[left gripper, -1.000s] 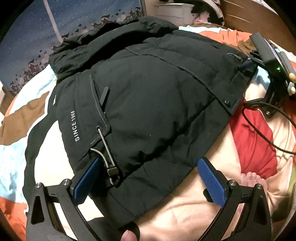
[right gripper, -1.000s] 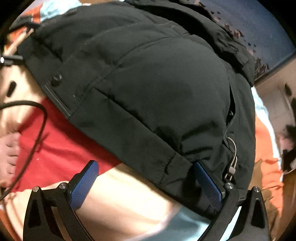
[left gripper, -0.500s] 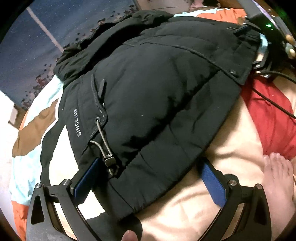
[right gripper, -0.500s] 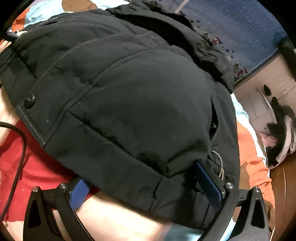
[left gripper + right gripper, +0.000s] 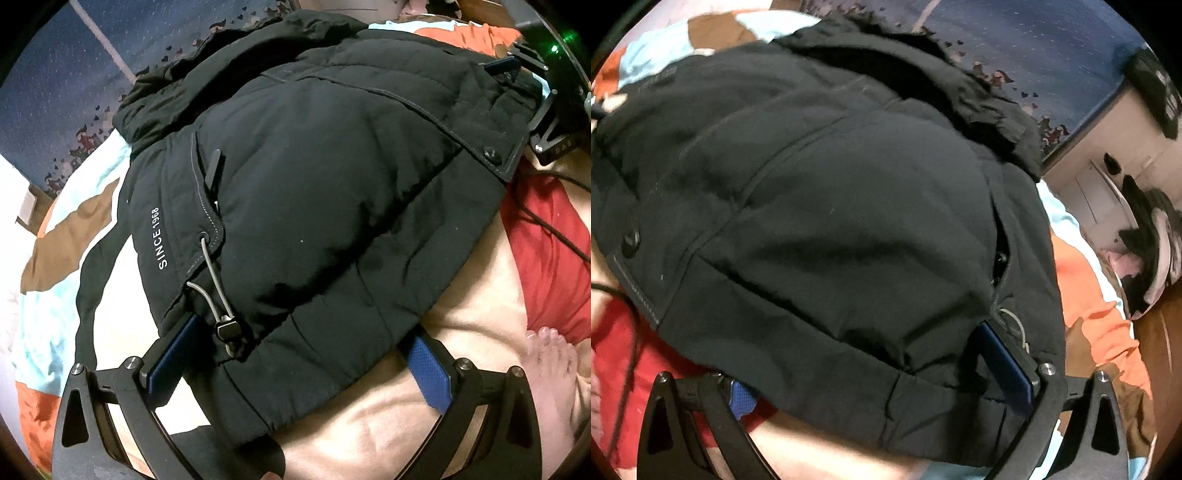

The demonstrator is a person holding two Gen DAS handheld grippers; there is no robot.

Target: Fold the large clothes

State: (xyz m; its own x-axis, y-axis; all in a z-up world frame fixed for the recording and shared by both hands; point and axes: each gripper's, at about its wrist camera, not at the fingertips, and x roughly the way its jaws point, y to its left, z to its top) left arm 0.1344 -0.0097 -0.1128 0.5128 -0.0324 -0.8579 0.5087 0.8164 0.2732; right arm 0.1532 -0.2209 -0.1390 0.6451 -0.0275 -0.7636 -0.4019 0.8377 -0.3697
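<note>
A black padded jacket (image 5: 332, 206) printed "SINCE 1968" lies spread on a patchwork bedsheet (image 5: 66, 236), hood at the far end. My left gripper (image 5: 301, 363) is open, and its blue pads straddle the jacket's near hem by the drawcord toggle (image 5: 227, 328). In the right wrist view the same jacket (image 5: 831, 229) fills the frame. My right gripper (image 5: 873, 384) is open too; the hem drapes over its left pad (image 5: 742, 400), and its right pad sits beside a pocket cord. The right gripper's body (image 5: 550, 122) shows at the jacket's far right corner in the left view.
A red cloth (image 5: 550, 240) with a black cable (image 5: 546, 229) across it lies right of the jacket. A person's bare foot (image 5: 550, 362) rests on the bed at the lower right. A dark blue starry wall (image 5: 1052, 48) and piled clothes (image 5: 1152, 254) lie beyond.
Both grippers have pushed in toward the jacket. Its hem now lies between the pads of each, and the jacket fills more of both views.
</note>
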